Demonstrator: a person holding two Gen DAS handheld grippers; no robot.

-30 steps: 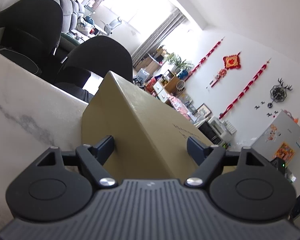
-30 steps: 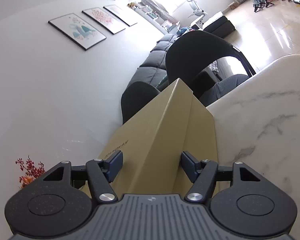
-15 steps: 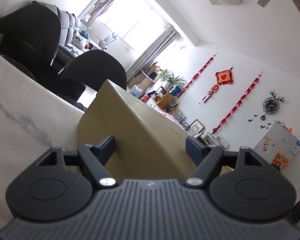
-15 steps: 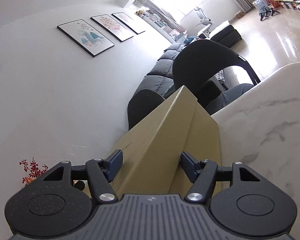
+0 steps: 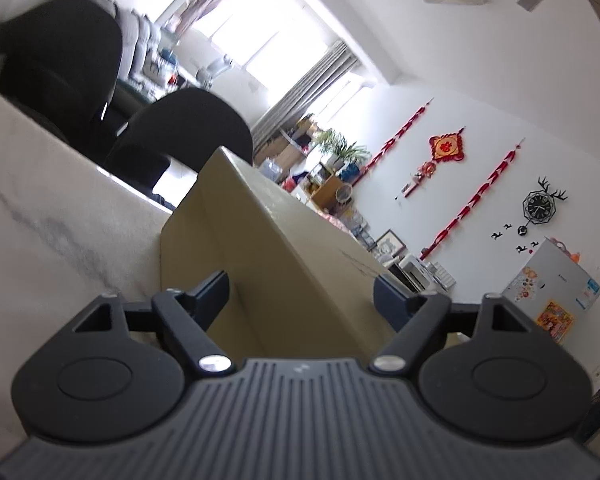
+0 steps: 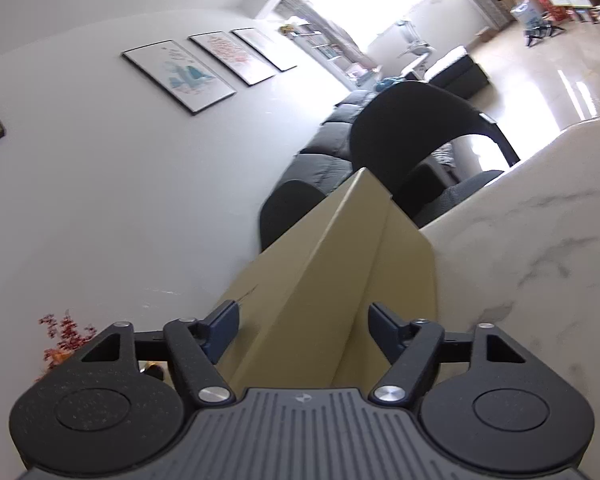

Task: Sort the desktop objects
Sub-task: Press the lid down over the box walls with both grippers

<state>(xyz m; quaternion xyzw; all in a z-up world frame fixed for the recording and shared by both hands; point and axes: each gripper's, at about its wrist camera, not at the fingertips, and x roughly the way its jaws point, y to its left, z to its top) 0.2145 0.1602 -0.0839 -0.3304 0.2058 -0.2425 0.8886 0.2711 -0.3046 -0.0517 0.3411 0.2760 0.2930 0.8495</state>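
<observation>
A tan cardboard box lies on the white marbled table. My left gripper straddles its near long edge, one finger over the side face and the other over the top face. The jaws are opening, with the box between them and no clear press from the pads. In the right wrist view the same box runs away from me, and my right gripper straddles its near edge in the same manner. Those jaws are opening too, with a sliver of space at the right fingertip.
Two black chairs stand behind the table's far edge, and a dark sofa lies beyond. The table stretches to the right of the box. A wall with framed pictures is on the left.
The right gripper's fingers have spread a little wider around the box. Both cameras have tipped slightly, so the box sits lower in view. The left fingers stand about as before.
</observation>
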